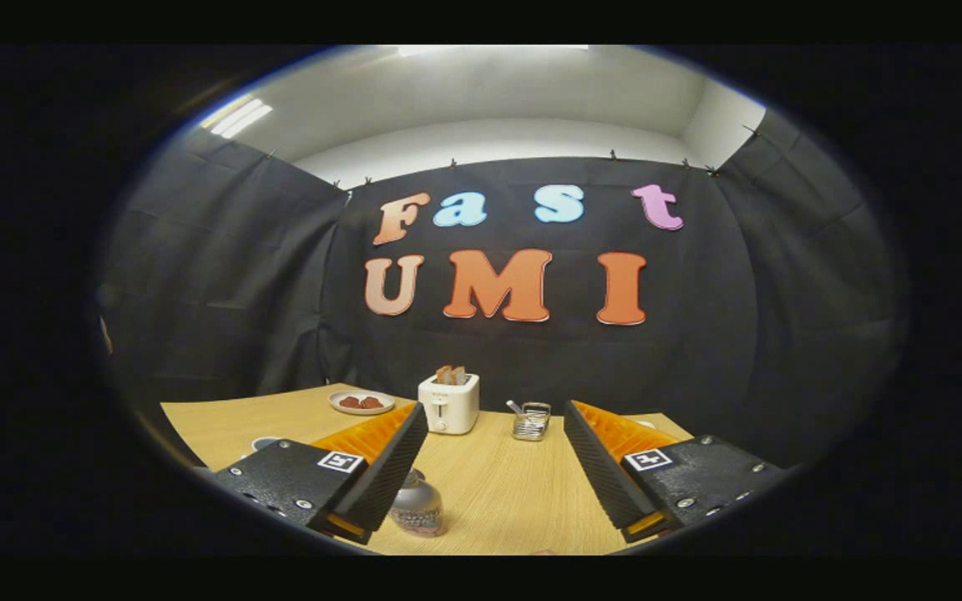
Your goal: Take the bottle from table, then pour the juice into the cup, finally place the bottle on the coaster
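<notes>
Gripper view: I'm holding the gripper [493, 476] above the table [489, 492] with its fingers spread wide apart, nothing between them, pressing on nothing. The bottle [417, 503] is sitting on the table just below and beside the left finger [385, 472], partly hidden behind that finger's tip, not touching it as far as I can tell. It's looking small, with a rounded shoulder narrowing to a cap, a clear or silvery body and a reddish patterned band around the lower part; I'm not able to see the juice level. I'm judging it light, stiff enough to squeeze without crumpling, probably smooth and a bit slippery, so I'm planning to take it across the mid-body just above the band, both fingers square on, low enough that it isn't tipping while pouring. Beyond the fingers I'm seeing a white toaster [448, 402] with toast in it, a plate [362, 402] of reddish pieces to its left, and a small wire holder [531, 420] with utensils. A rounded rim near the left finger, maybe the cup [265, 443], is too hidden to call. Grasp not yet started.
</notes>
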### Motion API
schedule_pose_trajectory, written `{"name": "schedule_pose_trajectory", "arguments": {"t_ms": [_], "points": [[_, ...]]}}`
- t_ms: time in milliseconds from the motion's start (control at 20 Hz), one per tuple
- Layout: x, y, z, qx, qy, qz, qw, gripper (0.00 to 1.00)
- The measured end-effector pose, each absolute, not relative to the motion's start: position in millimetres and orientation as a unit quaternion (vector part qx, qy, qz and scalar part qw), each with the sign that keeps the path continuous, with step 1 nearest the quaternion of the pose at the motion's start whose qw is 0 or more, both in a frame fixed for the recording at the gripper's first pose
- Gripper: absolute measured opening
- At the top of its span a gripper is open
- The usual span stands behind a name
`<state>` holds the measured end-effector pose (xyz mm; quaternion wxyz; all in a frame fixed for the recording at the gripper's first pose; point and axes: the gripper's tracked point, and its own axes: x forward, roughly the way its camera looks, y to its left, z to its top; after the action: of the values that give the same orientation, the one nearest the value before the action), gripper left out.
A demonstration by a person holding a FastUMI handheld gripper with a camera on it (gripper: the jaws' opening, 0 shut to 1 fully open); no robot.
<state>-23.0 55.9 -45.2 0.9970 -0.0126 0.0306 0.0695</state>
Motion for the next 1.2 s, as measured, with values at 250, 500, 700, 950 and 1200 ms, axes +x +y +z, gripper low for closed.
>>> {"name": "schedule_pose_trajectory", "arguments": {"t_ms": [250,500,700,950,1200], "points": [[-36,65,-65,-0.034,0.04,0.082,0.995,0.98],[-53,79,-83,-0.038,0.05,0.111,0.992,0.97],[-63,90,-107,-0.031,0.074,0.129,0.988,0.98],[-71,108,-141,-0.02,0.112,0.156,0.981,0.98],[-69,122,-162,-0.012,0.138,0.171,0.976,0.98]]}}
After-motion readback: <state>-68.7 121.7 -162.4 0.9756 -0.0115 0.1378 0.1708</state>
